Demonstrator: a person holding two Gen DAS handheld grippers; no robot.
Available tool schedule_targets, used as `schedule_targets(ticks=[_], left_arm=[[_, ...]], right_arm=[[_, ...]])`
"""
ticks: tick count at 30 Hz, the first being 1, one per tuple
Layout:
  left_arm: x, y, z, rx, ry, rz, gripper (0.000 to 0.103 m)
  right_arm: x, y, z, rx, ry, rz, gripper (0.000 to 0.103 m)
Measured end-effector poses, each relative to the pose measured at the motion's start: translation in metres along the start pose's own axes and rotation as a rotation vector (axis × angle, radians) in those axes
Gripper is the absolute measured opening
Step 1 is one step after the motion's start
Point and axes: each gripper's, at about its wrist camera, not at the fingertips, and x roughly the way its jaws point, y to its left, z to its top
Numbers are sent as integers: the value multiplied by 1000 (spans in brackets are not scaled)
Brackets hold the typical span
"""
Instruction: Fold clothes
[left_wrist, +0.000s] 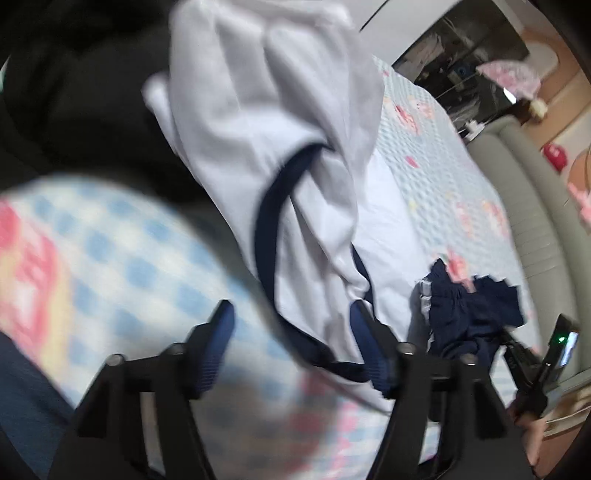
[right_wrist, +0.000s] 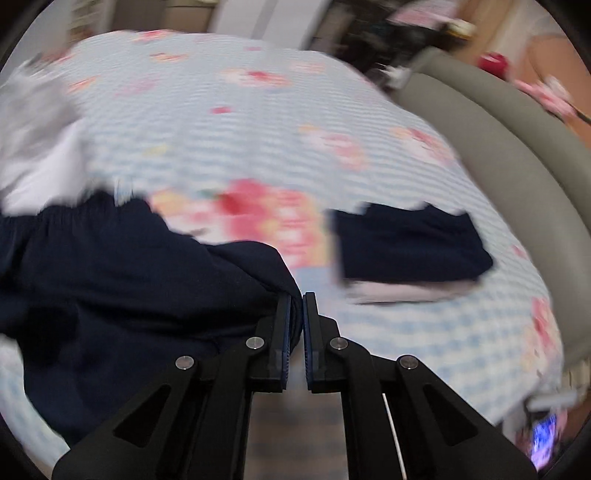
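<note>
In the left wrist view a white garment with navy trim (left_wrist: 258, 122) is bunched and lifted above the bed. Its trimmed edge hangs down between the spread fingers of my left gripper (left_wrist: 291, 325), which is open, and brushes the right finger (left_wrist: 364, 332). A dark navy garment (right_wrist: 110, 277) lies crumpled on the bed, and my right gripper (right_wrist: 302, 299) is shut on its edge. The left wrist view also shows that navy garment (left_wrist: 469, 306) with the right gripper (left_wrist: 517, 347) at it. A folded navy piece (right_wrist: 410, 243) rests flat further right. Both views are blurred.
The bed is covered with a blue-and-white checked sheet with pink flowers (right_wrist: 229, 122). A grey padded bed frame (right_wrist: 517, 155) curves along the right side, with a red object (right_wrist: 493, 62) beyond it. Dark furniture and clutter (left_wrist: 461, 62) stand at the far end.
</note>
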Motion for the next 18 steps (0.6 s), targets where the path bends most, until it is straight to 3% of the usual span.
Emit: schedule_targets(ticks=[1, 3, 5, 6, 8, 9, 13, 15, 16, 17, 18], left_arm=[[9, 0, -3, -26, 24, -41, 68], [28, -4, -6, -49, 52, -94, 66], [45, -20, 0, 15, 31, -21, 17], [49, -29, 9, 58, 31, 35, 6], [24, -45, 36, 98, -82, 34, 6], [0, -55, 53, 135, -175, 75, 5], [-125, -61, 134, 161, -535, 264, 5], [-180, -41, 164, 88, -699, 414, 5], [-192, -31, 173, 69, -737, 491, 6], [-190, -28, 164, 65, -716, 479, 7], [-187, -24, 155, 61, -694, 467, 14]], right_arm=[[1, -13, 2, 24, 4, -29, 5], [-5, -15, 1, 109, 8, 170, 9], [-8, -5, -2, 146, 27, 368, 18], [-6, 6, -3, 137, 47, 426, 19], [-2, 30, -6, 116, 90, 537, 19], [0, 41, -5, 91, 98, 536, 19], [-18, 61, 2, 36, 52, 567, 23], [-28, 65, 6, 32, 42, 560, 28], [-32, 64, 6, 27, 32, 534, 31], [-35, 64, 5, 21, 23, 506, 37], [-31, 64, 6, 22, 25, 484, 42]])
